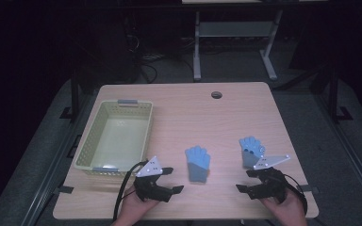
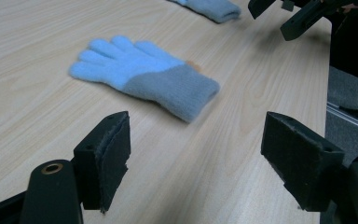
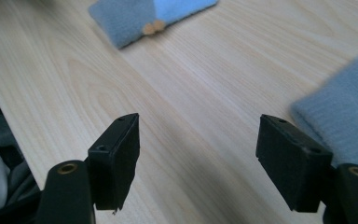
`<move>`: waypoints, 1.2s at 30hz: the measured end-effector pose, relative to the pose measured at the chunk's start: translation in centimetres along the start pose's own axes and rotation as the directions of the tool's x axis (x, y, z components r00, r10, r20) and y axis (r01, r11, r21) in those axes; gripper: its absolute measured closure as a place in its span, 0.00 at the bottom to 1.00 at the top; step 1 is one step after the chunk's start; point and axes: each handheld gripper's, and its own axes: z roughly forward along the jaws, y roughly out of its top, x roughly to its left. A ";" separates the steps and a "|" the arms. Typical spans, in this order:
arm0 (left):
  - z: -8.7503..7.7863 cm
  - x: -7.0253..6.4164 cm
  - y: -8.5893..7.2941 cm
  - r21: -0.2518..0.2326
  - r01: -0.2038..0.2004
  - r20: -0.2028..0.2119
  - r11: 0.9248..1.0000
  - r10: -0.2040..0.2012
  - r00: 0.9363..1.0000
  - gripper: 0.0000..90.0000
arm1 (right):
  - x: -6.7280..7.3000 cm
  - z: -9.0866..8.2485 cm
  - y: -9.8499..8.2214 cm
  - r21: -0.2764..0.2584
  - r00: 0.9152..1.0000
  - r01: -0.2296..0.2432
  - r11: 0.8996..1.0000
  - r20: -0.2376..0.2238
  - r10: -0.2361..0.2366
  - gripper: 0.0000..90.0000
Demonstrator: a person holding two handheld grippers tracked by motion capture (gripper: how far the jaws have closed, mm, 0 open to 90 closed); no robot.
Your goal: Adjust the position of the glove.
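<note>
Near the table's [image 1: 179,101] front edge, we hold the left gripper [image 1: 168,180] and right gripper [image 1: 248,181] wide open, empty. The right glove's [image 1: 251,151] cuff is hidden; the left glove [image 1: 197,163] lies between them, fingers pointing to the far edge.

No lettering, label, brand, number or sign can be read anywhere — not on any surface.

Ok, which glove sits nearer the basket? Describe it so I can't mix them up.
Start at the pale basket on the table's left side. Just right of it lies the middle glove, flat, blue fingers pointing away, grey cuff toward the person. The right glove lies by the right gripper.
</note>
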 end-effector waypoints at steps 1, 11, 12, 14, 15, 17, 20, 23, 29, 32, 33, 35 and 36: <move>0.0 0.0 0.0 0.001 -0.001 -0.001 1.000 0.001 1.000 0.26 | 0.0 0.0 0.0 0.001 1.000 -0.003 1.000 -0.005 0.003 0.32; -1.0 -0.1 0.1 -0.042 -0.011 -0.006 0.999 0.011 1.000 0.27 | 1.0 -0.2 0.7 0.016 0.999 0.023 1.000 -0.029 -0.022 0.30; -1.3 -0.1 0.1 -0.059 -0.004 0.003 0.998 0.004 1.000 0.27 | 1.0 -0.4 1.2 0.014 0.999 0.040 0.999 -0.029 -0.039 0.30; -1.6 -0.2 0.1 -0.072 -0.014 -0.004 0.997 0.014 1.000 0.27 | 0.8 -0.8 1.8 0.008 0.999 0.044 0.999 -0.032 -0.043 0.30; -1.6 -0.2 0.1 -0.072 -0.014 -0.004 0.997 0.014 1.000 0.27 | 0.8 -0.8 1.8 0.008 0.999 0.044 0.999 -0.032 -0.043 0.30; -1.5 -0.2 0.1 -0.071 -0.011 -0.002 0.997 0.011 1.000 0.27 | 0.5 -1.1 2.3 0.004 0.999 0.042 0.999 -0.030 -0.042 0.30; -1.3 -0.1 0.1 -0.074 0.004 0.008 0.997 -0.004 1.000 0.27 | -0.4 -1.5 3.4 0.020 0.999 0.039 0.999 -0.014 -0.039 0.30; -1.1 0.0 0.1 -0.060 0.008 -0.001 0.998 -0.008 1.000 0.27 | -1.1 -2.0 4.3 0.034 0.999 0.032 0.999 -0.014 -0.032 0.30; -1.1 -0.1 0.1 -0.053 -0.008 -0.006 0.999 0.007 1.000 0.27 | -2.1 -3.1 6.3 0.071 0.999 0.053 0.996 0.005 -0.054 0.30; -1.2 -0.1 0.2 -0.054 -0.015 -0.013 0.998 0.014 1.000 0.27 | -2.4 -3.4 6.8 0.063 0.999 0.048 0.997 0.009 -0.048 0.30; -1.3 0.0 0.2 -0.056 -0.028 -0.014 0.998 0.027 1.000 0.27 | -2.8 -3.5 7.0 0.068 0.999 0.037 0.997 0.017 -0.038 0.30; -1.3 0.0 0.2 -0.062 -0.026 -0.014 0.998 0.025 1.000 0.27 | -2.9 -3.5 7.2 0.067 0.999 0.030 0.997 0.020 -0.031 0.30; -1.4 0.0 0.2 -0.062 -0.018 -0.012 0.998 0.017 1.000 0.27 | -3.2 -3.6 7.4 0.072 0.999 0.022 0.997 0.024 -0.024 0.30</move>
